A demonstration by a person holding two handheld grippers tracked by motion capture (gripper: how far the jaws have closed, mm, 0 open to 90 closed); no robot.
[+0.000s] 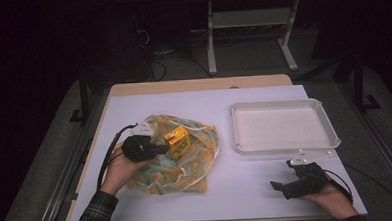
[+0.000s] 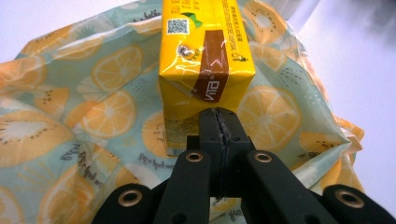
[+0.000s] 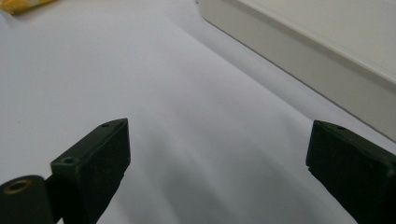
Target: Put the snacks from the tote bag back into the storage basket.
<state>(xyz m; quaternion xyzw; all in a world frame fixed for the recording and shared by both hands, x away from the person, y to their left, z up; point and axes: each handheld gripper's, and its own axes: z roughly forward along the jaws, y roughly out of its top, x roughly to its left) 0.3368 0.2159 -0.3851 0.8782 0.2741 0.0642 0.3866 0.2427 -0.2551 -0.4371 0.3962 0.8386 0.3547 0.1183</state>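
**Left jaws closed at the foot of the juice carton; right jaws wide over bare table**

The left gripper (image 1: 161, 149) lies over the fruit-print bag (image 1: 152, 180), held in the person's left hand (image 1: 120, 169). In the left gripper view its two black jaws are pressed together, pad against pad, with nothing seen between them. Straight ahead of the jaw tips stands the yellow juice carton (image 2: 205, 60), its lower edge right at the tips; whether they touch it cannot be told. The carton rests on the bag (image 2: 84, 121), whose lemon and kiwi pattern spreads to both sides of the jaws and beneath them.

Past the carton, well beyond the left jaws, sits the white tray (image 1: 284, 125), on the pale table cover (image 1: 237, 184).

The right gripper (image 1: 280, 187) rests low near the table's near edge, in the person's right hand (image 1: 333, 197). In the right gripper view its jaws stand wide apart with only the table cover (image 3: 187, 116) between them. The tray (image 3: 299, 56) runs ahead of the right-side jaw, clear of it.
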